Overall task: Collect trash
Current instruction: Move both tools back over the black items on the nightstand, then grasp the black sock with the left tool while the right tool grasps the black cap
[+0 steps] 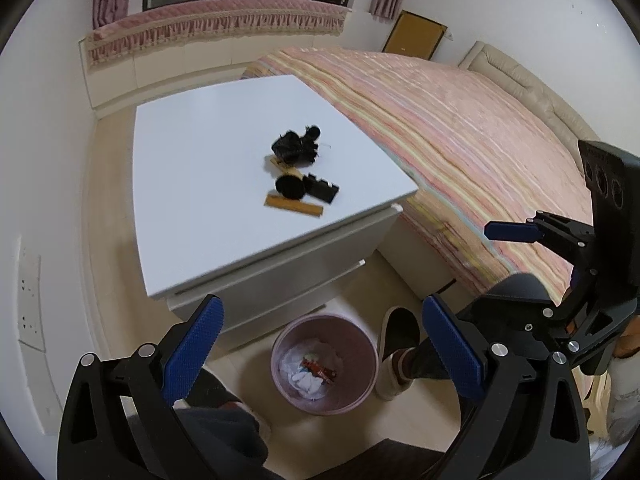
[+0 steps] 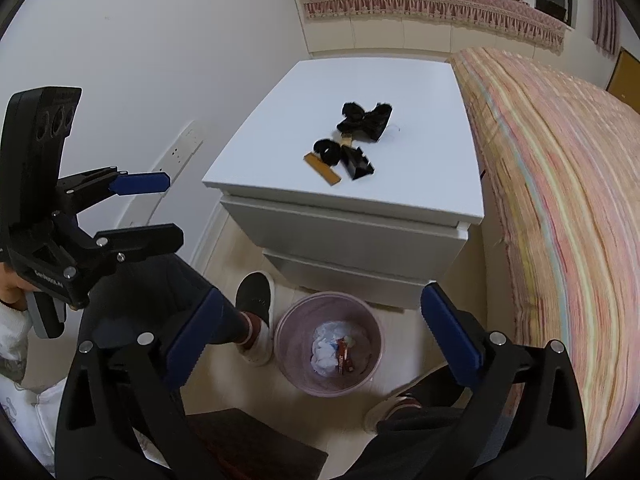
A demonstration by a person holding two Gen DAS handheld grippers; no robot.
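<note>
A pink waste bin (image 1: 362,390) (image 2: 298,380) stands on the floor in front of the white nightstand (image 1: 200,184) (image 2: 420,184). Crumpled white paper and a red wrapper (image 1: 318,369) (image 2: 343,354) lie inside it. My left gripper (image 1: 320,354) (image 2: 160,208) is open and empty, held above the bin. My right gripper (image 2: 316,342) (image 1: 472,264) is open and empty, also above the bin. On the nightstand lie black hair accessories (image 1: 298,146) (image 2: 366,118), a wooden comb (image 1: 294,205) (image 2: 322,168) and a black clip (image 1: 322,189) (image 2: 358,164).
A bed with a striped pink cover (image 1: 460,136) (image 2: 560,184) runs along the right of the nightstand. The person's feet in shoes (image 1: 398,350) (image 2: 256,316) stand beside the bin. A white wall with sockets (image 1: 30,296) (image 2: 182,148) is at left.
</note>
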